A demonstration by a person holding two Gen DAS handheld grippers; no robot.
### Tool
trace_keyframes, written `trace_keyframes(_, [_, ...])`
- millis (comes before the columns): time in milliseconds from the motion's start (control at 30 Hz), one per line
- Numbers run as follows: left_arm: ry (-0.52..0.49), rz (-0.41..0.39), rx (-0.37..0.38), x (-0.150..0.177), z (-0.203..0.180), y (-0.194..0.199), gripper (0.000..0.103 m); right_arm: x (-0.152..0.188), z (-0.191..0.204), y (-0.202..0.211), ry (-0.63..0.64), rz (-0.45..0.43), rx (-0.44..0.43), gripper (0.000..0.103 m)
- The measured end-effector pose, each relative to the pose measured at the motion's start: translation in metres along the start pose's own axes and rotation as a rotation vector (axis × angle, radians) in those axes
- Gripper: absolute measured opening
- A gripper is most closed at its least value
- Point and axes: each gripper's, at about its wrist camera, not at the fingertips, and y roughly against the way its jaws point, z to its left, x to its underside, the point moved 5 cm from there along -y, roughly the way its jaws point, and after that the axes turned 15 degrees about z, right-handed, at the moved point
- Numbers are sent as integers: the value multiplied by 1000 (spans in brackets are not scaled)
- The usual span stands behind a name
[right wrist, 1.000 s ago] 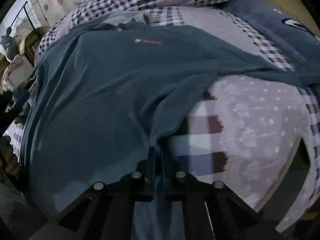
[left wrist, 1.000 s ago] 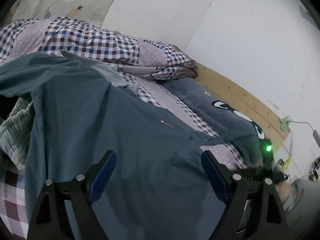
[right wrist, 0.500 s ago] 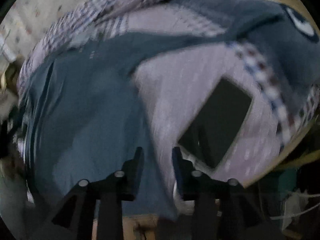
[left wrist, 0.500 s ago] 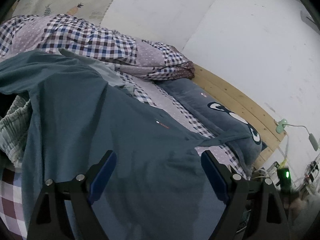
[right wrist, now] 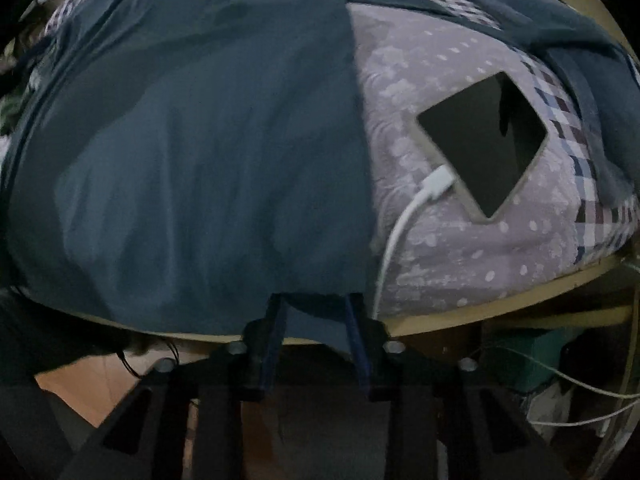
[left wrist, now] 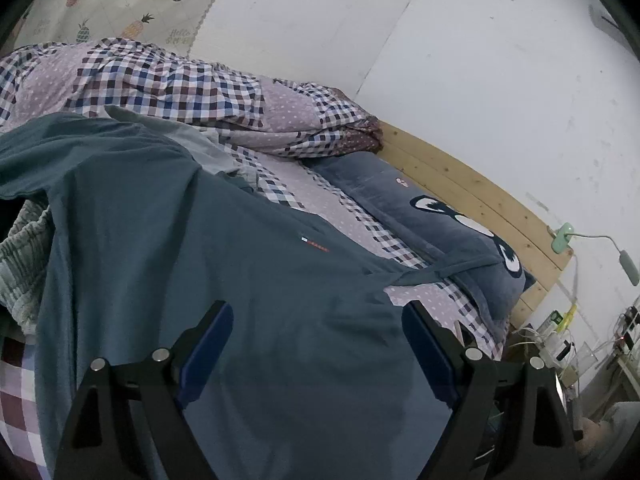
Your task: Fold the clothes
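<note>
Left wrist view: left gripper [left wrist: 314,312] at 6 o'clock, fingers [left wrist: 208,336] spread wide, nothing between them. It hovers over the teal T-shirt [left wrist: 200,260]. The shirt lies spread face up on the bed and fills the frame from 6 to 9 o'clock. A small chest logo [left wrist: 314,243] sits near centre. One sleeve [left wrist: 452,266] stretches toward 3 o'clock onto the blue bear-face pillow [left wrist: 420,216]. A checked quilt [left wrist: 160,84] is bunched at 11 o'clock, past the shirt's collar end. A green ribbed garment [left wrist: 20,256] is at 9 o'clock, partly under the shirt's edge. The wooden headboard [left wrist: 460,184] runs from centre toward 3 o'clock. A clip lamp [left wrist: 562,238] is on its end at 3 o'clock. Cluttered desk items at 4 o'clock are too small to tell.

Right wrist view: dim and a little blurred. Right gripper [right wrist: 314,300] at 6 o'clock, pointing steeply down at the bed edge. Its jaws are closing. The fingers [right wrist: 276,320] show a narrow gap, with the shirt's bottom hem hanging between them. Cannot see the pads pressing the cloth. T-shirt [right wrist: 200,140] covers the frame from 9 to 12 o'clock, hem draped over the mattress edge. The dotted purple bedsheet [right wrist: 420,64] is bare at 2 o'clock. A dark-screened tablet [right wrist: 484,148] lies on it at 3 o'clock, just beside the shirt's side edge, not touching. A white charging cable [right wrist: 396,236] is plugged into its near corner and runs down to 5 o'clock beside the right finger. The wooden bed frame [right wrist: 500,304] shows at 4 o'clock, with loose cables below.
</note>
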Motion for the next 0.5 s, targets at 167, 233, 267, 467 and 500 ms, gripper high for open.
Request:
trace_keyframes(167, [14, -10, 8, -3, 1, 0, 89, 21, -7, 2, 28, 95, 23, 0])
trace_keyframes(233, [13, -16, 9, -5, 0, -1, 89, 28, -12, 1, 30, 132, 26, 0])
trace_keyframes(267, [13, -20, 10, -6, 0, -2, 89, 29, -17, 5, 19, 130, 20, 0])
trace_keyframes(467, [1, -20, 3, -6, -7, -9, 89, 2, -72, 67, -156, -114, -37, 23])
trace_keyframes(500, [-6, -15, 0, -5, -9, -10, 89, -6, -81, 79, -180, -178, -39, 32])
